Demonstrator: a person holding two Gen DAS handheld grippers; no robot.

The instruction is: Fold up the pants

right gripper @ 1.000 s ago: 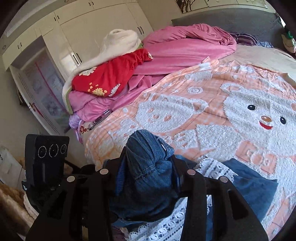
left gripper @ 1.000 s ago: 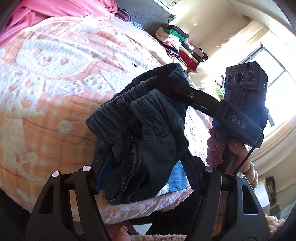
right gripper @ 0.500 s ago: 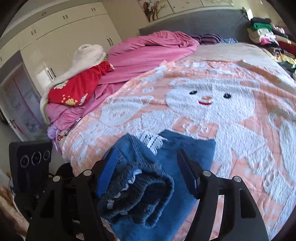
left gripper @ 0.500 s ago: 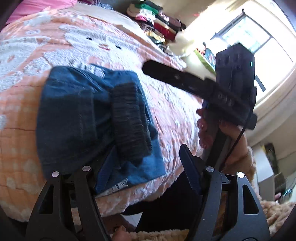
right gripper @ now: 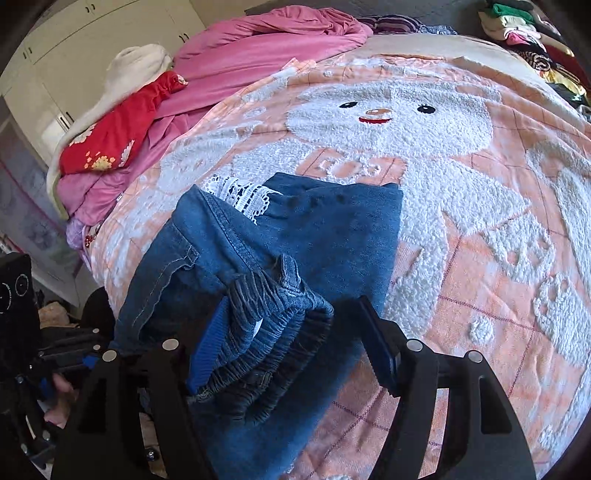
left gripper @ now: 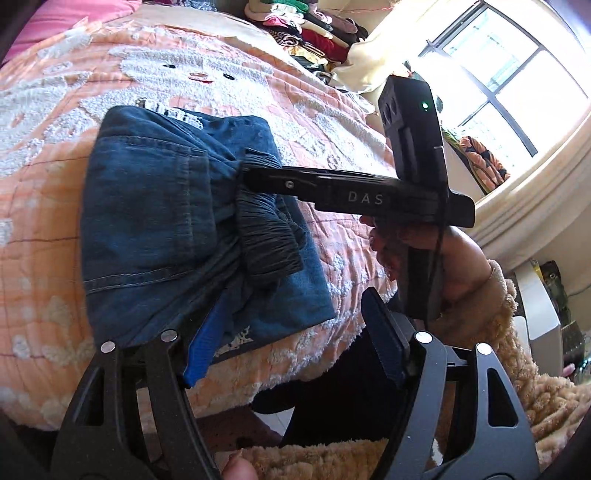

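Dark blue denim pants [left gripper: 155, 221] lie folded in a bundle on the orange bear blanket [left gripper: 55, 92], near the bed's front edge. White lace trim [right gripper: 240, 194] peeks out at the far side. The elastic waistband [right gripper: 280, 325] curls up on top. My left gripper [left gripper: 291, 339] is open, its jaws wide apart at the near edge of the pants. My right gripper [right gripper: 291, 350] is open too, with the waistband lying between its fingers. In the left wrist view the right gripper's finger [left gripper: 295, 181] rests across the waistband [left gripper: 266, 236].
A heap of pink bedding [right gripper: 266, 48] and a red garment [right gripper: 114, 133] lie at the bed's far left. Stacked clothes [left gripper: 306, 22] sit at the far right. A bright window [left gripper: 509, 81] is to the right. The bed edge drops off just in front.
Both grippers held the bunched pants a second ago. They have opened, and the pants now lie folded on the blanket. The views have tilted further over the bed.
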